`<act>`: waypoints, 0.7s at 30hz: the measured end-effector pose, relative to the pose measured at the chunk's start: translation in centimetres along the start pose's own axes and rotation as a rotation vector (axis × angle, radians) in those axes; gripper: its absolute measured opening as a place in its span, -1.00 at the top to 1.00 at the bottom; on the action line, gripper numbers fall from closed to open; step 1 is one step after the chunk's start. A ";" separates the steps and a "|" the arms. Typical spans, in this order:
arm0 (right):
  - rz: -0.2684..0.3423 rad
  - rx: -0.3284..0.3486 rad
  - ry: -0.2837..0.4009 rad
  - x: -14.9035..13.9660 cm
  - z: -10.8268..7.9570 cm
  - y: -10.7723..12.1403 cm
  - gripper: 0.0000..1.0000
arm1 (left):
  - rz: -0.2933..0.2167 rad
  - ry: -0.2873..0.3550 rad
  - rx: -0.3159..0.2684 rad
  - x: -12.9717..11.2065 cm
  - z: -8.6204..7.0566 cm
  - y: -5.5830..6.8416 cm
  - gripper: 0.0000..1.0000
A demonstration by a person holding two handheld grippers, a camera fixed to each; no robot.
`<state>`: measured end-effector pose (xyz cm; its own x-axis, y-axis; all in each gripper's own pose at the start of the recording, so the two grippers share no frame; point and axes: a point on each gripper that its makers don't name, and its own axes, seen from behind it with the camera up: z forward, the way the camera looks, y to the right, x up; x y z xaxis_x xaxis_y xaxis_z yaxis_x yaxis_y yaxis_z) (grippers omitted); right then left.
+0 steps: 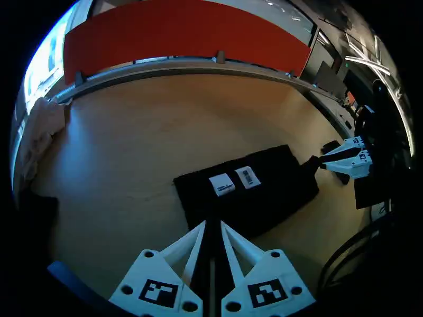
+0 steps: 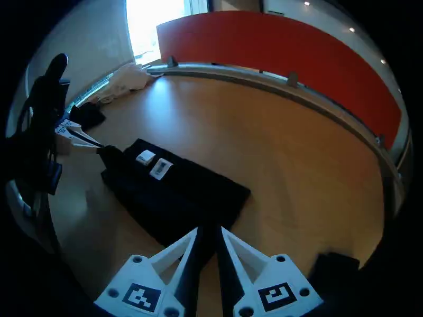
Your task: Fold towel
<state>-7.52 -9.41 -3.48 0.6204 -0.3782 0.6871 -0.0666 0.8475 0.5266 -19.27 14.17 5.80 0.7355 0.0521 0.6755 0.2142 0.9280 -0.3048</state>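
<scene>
Left gripper view: left tool [image 1: 212,224] clenches the near end of the towel [image 1: 275,185], flat on the counter [image 1: 132,158]; right tool [image 1: 321,162] pinches the far end, apparently ready to lift both together.

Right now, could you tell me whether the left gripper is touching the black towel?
Touching. In the right gripper view the left gripper pinches a lifted corner of the black towel.

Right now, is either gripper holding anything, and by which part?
Both hold the black towel. The left gripper pinches a corner at one end and the right gripper pinches the opposite end. The rest lies on the table.
</scene>
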 end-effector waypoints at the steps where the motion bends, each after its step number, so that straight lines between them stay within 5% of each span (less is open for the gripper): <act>1: 0.003 0.001 -0.001 0.0 0.2 0.0 0.66 | 0.001 -0.003 0.003 0.0 0.2 -0.2 0.92; 11: 0.040 -0.021 -0.013 0.2 1.8 0.6 0.55 | -0.011 -0.024 0.034 0.1 2.0 -1.7 0.89; 17: 0.093 -0.038 -0.003 0.8 2.7 1.0 0.34 | -0.032 -0.032 0.063 0.2 3.0 -2.8 0.76; 21: 0.112 -0.046 0.007 1.2 2.9 1.2 -0.05 | -0.041 -0.015 0.083 0.7 3.1 -3.6 0.57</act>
<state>-9.10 -9.98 -0.55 0.6166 -0.2776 0.7367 -0.0997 0.9007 0.4229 -21.48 12.02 9.46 0.7174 0.0179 0.6964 0.1896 0.9569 -0.2199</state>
